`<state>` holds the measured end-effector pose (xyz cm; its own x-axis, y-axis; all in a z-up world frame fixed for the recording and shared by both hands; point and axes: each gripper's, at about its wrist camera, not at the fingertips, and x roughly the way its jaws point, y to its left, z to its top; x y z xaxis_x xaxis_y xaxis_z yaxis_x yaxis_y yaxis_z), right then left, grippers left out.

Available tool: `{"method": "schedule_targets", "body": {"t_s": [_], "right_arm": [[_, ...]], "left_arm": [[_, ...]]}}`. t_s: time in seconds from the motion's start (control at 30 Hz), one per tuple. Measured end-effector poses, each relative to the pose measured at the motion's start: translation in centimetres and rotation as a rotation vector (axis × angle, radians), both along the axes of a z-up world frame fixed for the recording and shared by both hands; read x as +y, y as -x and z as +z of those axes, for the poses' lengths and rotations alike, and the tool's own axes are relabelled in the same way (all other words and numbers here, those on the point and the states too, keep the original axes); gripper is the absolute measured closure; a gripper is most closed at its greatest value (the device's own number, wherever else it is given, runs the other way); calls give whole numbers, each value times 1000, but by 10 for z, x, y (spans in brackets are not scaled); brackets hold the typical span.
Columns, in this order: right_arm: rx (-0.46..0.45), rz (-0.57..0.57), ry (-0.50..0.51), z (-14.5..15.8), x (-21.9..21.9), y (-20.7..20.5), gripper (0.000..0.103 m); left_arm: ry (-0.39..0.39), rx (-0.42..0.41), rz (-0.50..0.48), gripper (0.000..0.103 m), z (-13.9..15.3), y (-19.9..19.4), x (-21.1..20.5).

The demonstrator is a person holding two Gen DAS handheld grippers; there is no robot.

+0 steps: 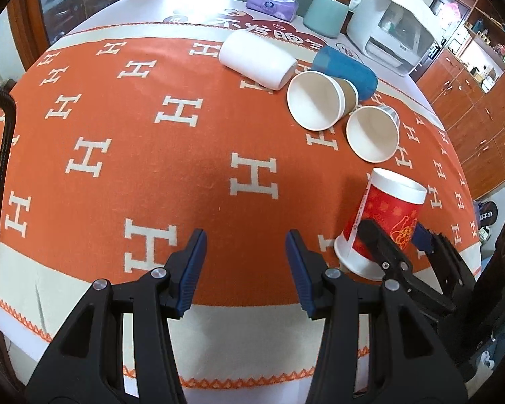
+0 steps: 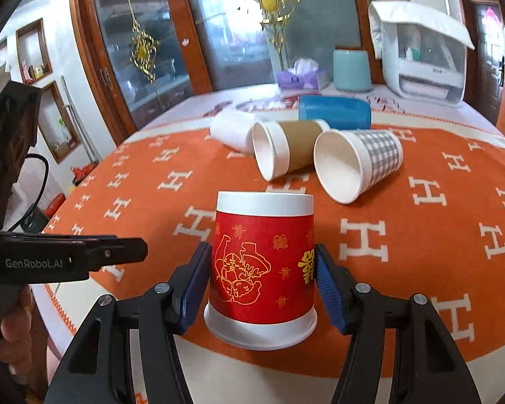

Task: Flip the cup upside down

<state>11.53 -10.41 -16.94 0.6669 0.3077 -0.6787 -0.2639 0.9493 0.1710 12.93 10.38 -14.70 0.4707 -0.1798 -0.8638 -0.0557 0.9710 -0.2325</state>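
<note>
Now | your right gripper pinches the inverted red cup, rim on cloth | left gripper wide, empty | risk: crushed wall or uneven release tips it

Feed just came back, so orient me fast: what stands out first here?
The red paper cup, already rim down near the front edge of the orange H-patterned tablecloth, sits between the right tongs. Behind it lie four tipped cups. The left tongs are open, holding nothing.
</note>
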Motion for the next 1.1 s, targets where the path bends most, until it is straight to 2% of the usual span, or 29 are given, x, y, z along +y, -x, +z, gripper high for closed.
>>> {"method": "schedule_targets", "body": {"t_s": [0.27, 0.8, 0.87, 0.93, 1.0, 1.1], "right_arm": [[-15, 24, 31, -5, 0, 16, 42], [-27, 55, 121, -11, 9, 40, 41], [-19, 63, 135, -11, 12, 41, 35], [-10, 59, 120, -9, 11, 42, 22], [-35, 48, 94, -3, 8, 47, 18], [-49, 57, 89, 8, 7, 54, 18]], "left_arm": [[-8, -36, 6, 57, 3, 5, 0], [-32, -54, -13, 57, 6, 26, -6], [-36, -48, -14, 57, 5, 28, -7], [-38, -38, -15, 57, 5, 29, -6], [-38, -33, -14, 57, 5, 29, -6], [-39, -36, -9, 56, 7, 32, -6]]}}
